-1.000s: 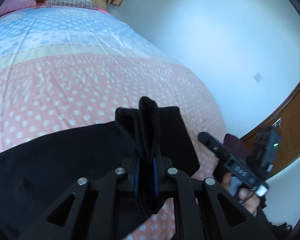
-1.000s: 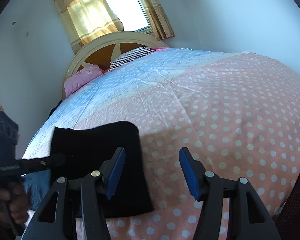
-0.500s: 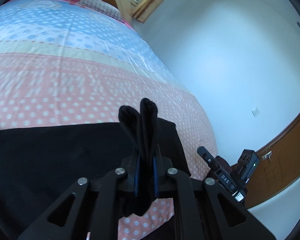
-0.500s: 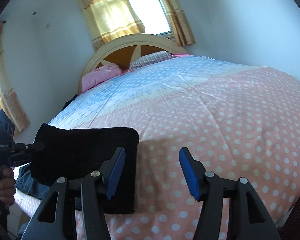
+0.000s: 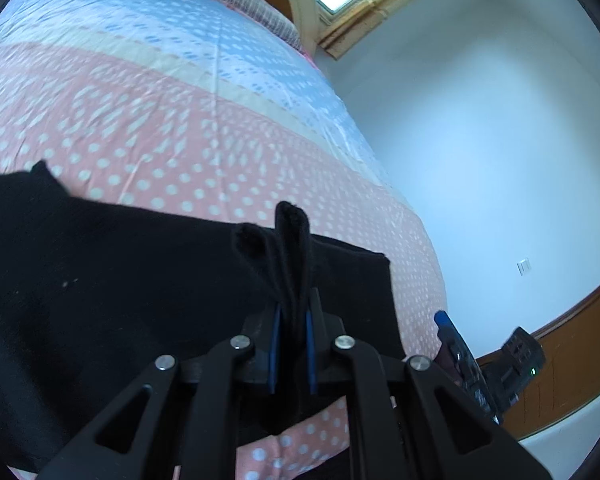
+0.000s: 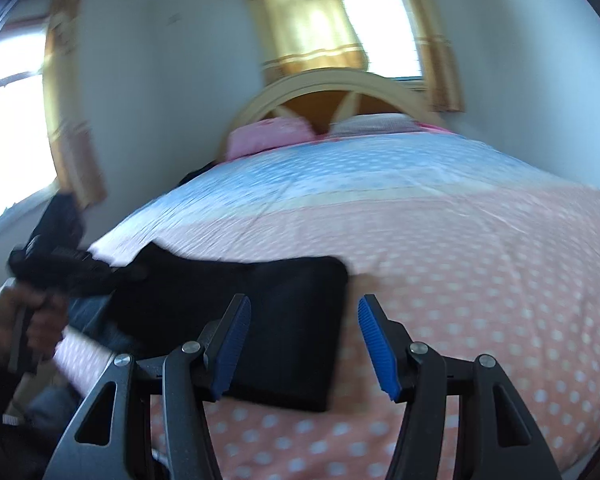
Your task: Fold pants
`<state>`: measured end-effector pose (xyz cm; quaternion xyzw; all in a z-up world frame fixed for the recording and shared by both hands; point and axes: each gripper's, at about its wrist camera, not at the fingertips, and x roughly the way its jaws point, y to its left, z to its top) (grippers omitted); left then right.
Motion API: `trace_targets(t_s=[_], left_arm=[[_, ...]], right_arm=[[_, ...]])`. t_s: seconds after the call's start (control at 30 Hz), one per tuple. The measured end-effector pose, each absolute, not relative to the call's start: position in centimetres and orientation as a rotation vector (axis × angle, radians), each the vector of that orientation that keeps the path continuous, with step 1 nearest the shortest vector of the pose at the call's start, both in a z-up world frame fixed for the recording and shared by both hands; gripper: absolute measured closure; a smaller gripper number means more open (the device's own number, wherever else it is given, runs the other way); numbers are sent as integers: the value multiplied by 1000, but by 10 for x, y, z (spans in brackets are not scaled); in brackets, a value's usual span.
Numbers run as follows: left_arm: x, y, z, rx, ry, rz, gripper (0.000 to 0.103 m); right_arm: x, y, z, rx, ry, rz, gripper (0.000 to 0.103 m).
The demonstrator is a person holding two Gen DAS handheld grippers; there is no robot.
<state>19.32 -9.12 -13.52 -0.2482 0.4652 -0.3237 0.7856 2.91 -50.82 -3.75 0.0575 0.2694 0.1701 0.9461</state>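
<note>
Pants (image 5: 140,280) between left gripper (image 5: 291,320) fingers (image 5: 274,340)

The pants (image 6: 276,320) lie on the bed (image 6: 460,248) near its foot edge; the pillows (image 6: 272,136) lie at the headboard (image 6: 328,84).

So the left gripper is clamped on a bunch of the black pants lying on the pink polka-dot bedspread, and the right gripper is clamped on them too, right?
Not quite. The left gripper is shut on a bunch of the black pants lying on the pink polka-dot bedspread, but the right gripper is open and holds nothing. The right wrist view shows its blue pads wide apart.
</note>
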Motion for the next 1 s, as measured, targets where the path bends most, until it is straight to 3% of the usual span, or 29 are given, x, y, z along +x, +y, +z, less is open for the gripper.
trace_targets(t_s=[0.57,0.67,0.87,1.0], left_arm=[[194,-60,-165,-577,1031,-634,92],[193,-60,-173,-569,1049,-634,90],[186,-58,-171,-537,1036,-627,80],[176,-51,-157,-490,980,-582,58]], right_arm=[[43,-468,-73,32,731,435,45],[48,-462,-85,-16,762,425,37],[43,-459,-71,-40,731,441,35],[63,-476,-43,116,666,464,34]])
